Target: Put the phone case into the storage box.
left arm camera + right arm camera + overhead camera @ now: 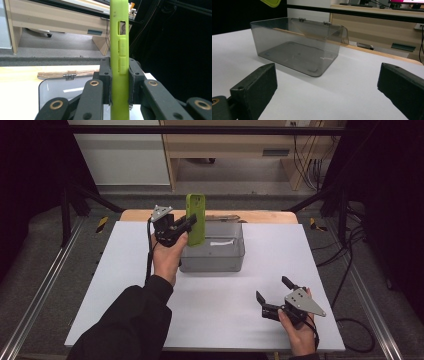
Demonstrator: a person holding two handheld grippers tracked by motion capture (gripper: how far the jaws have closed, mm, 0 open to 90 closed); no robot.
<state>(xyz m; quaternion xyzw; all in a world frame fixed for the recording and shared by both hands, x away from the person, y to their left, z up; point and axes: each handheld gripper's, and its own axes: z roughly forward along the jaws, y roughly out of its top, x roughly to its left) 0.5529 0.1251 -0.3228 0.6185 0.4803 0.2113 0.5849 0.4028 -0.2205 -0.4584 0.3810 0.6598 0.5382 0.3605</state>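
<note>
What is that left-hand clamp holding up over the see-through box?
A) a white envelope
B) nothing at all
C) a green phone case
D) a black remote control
C: the left gripper has its two black jaws pressed on either side of an upright green phone case, which stands above the near-left edge of the clear box, its side button cut-outs showing in the left gripper view.

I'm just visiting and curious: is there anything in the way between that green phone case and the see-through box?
Nothing visible. The left gripper holds the green phone case upright over the clear plastic box, whose lid is swung back, leaving the top open. The box looks empty inside. The right gripper rests open, well off to the side.
</note>
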